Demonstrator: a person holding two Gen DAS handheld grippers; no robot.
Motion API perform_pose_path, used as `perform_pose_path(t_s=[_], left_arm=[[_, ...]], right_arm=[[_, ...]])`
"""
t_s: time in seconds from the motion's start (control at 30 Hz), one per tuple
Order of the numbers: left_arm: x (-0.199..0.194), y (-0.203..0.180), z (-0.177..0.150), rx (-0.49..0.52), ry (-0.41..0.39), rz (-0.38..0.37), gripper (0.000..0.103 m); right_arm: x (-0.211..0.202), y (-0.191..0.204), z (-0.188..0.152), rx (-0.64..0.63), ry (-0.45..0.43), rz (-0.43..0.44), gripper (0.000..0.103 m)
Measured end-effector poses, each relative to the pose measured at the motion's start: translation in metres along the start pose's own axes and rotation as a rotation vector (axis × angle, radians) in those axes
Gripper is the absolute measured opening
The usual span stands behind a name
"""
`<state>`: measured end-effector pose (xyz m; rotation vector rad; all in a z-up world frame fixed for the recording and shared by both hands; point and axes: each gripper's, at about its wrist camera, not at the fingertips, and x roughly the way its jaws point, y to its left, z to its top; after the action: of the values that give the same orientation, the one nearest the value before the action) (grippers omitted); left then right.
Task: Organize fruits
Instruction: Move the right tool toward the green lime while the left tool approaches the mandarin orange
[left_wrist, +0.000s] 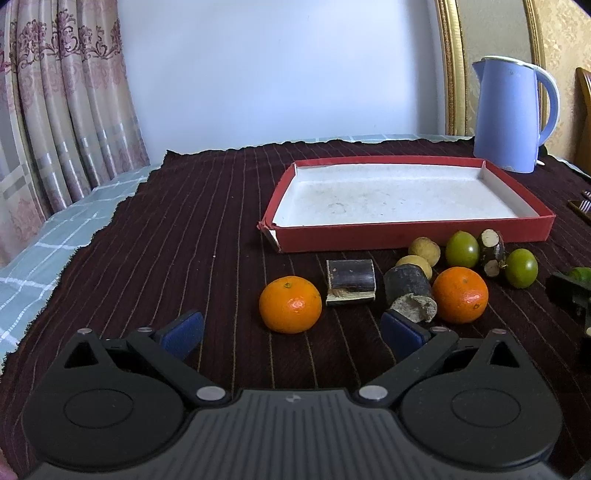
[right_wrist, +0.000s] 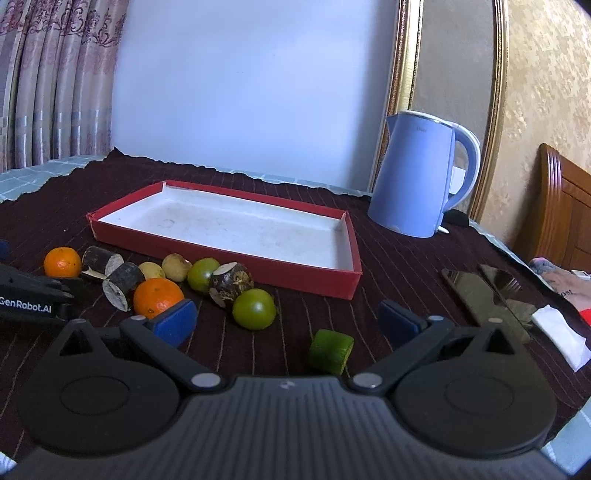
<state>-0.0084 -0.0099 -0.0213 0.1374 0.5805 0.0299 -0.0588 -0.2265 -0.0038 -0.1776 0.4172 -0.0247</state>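
A red tray (left_wrist: 406, 236) with a white floor stands empty on the dark cloth; it also shows in the right wrist view (right_wrist: 314, 275). In front of it lie two oranges (left_wrist: 290, 304) (left_wrist: 460, 295), dark cane pieces (left_wrist: 351, 282), two yellowish fruits (left_wrist: 424, 251) and green fruits (left_wrist: 461, 249). My left gripper (left_wrist: 291, 332) is open, just short of the left orange. My right gripper (right_wrist: 286, 325) is open, with a cut green piece (right_wrist: 330, 351) between its fingers and a green fruit (right_wrist: 254, 308) just beyond.
A blue kettle (left_wrist: 513, 114) stands behind the tray's right end. Two dark phones (right_wrist: 484, 295) and a white tissue (right_wrist: 561, 336) lie on the right. Curtains hang at the left; a checked cloth edges the table.
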Motion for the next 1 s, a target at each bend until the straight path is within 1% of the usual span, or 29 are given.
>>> perform_pose_path(t_s=[0.13, 0.33, 0.37, 0.4, 0.47, 0.57, 0.6, 0.73, 1.0], left_arm=[[0.002, 0.001, -0.001, -0.003, 0.005, 0.002, 0.103], [0.003, 0.003, -0.002, -0.004, 0.007, 0.005, 0.103], [0.004, 0.003, -0.002, -0.005, 0.008, 0.005, 0.103], [0.004, 0.004, -0.002, -0.005, 0.009, 0.002, 0.103], [0.005, 0.007, -0.002, -0.001, 0.008, -0.001, 0.103], [0.007, 0.011, -0.002, 0.003, 0.004, 0.012, 0.103], [0.007, 0.013, -0.002, 0.002, 0.004, 0.016, 0.103], [0.009, 0.022, -0.001, -0.012, 0.007, 0.017, 0.103], [0.014, 0.030, 0.000, -0.018, 0.017, -0.011, 0.103]], right_arm=[[0.000, -0.001, 0.000, 0.003, -0.003, -0.003, 0.103], [0.004, -0.004, -0.001, 0.020, 0.016, -0.001, 0.102], [0.005, -0.005, -0.001, 0.021, 0.021, 0.003, 0.100], [0.007, -0.005, -0.001, 0.019, 0.024, 0.003, 0.097], [0.010, -0.005, -0.001, 0.014, 0.033, 0.001, 0.094], [0.015, -0.007, 0.000, 0.015, 0.047, -0.001, 0.086], [0.018, -0.008, 0.001, 0.018, 0.056, 0.006, 0.085], [0.030, -0.009, 0.002, 0.042, 0.094, 0.060, 0.082], [0.052, 0.002, 0.008, -0.014, 0.127, 0.058, 0.081]])
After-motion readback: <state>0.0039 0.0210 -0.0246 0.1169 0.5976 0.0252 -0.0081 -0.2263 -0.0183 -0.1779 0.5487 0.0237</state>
